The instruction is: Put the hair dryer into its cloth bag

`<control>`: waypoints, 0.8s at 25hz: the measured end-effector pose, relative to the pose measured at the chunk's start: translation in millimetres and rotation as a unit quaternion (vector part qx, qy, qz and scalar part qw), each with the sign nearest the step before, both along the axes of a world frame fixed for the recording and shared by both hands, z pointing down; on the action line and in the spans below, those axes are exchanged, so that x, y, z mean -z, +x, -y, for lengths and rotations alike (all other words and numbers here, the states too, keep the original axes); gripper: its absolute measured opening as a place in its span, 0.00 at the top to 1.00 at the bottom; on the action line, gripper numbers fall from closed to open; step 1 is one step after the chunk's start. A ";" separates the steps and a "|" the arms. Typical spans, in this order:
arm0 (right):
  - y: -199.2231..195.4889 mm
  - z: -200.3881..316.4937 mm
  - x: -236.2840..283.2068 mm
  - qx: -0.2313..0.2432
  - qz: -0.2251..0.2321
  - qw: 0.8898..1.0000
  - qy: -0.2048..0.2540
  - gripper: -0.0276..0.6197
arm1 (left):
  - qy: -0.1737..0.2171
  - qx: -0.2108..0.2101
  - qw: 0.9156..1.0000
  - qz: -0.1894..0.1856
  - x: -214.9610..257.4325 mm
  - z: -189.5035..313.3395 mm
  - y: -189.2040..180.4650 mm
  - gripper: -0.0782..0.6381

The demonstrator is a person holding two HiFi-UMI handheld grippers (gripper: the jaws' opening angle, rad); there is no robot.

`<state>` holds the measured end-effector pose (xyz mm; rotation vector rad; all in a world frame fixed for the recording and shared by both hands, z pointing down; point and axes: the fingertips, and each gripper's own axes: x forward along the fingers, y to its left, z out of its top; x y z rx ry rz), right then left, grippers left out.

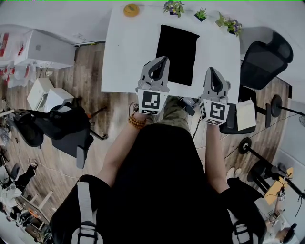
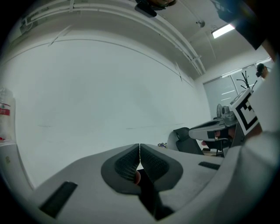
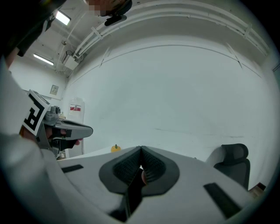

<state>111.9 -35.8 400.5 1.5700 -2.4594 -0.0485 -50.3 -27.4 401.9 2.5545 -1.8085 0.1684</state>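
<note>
A black cloth bag lies flat on the white table, right of its middle. My left gripper hovers over the table's near edge, by the bag's lower left corner, jaws shut with nothing between them. My right gripper is held at the table's near right, beside the bag, also shut and empty. In the left gripper view the jaws meet in front of a bare white wall; the right gripper view shows its jaws shut the same way. No hair dryer shows on the table. A small dark object below the table edge is unclear.
A yellow object and three small potted plants stand along the table's far edge. A black office chair is at the table's right. White boxes and dark bags lie on the wooden floor to the left.
</note>
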 end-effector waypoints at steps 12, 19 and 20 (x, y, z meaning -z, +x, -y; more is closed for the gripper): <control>10.5 83.5 -26.6 0.053 -0.002 0.998 -0.041 0.91 | -0.046 0.047 0.998 0.020 -16.7 30.6 -11.6 0.85; 6.4 148.4 -51.7 0.098 -0.005 0.993 -0.073 0.91 | -0.063 0.070 0.995 0.038 -25.4 66.2 -6.7 0.85; 5.4 156.3 -59.5 0.107 -0.007 0.991 -0.082 0.91 | -0.066 0.072 0.994 0.041 -26.9 69.9 -5.0 0.85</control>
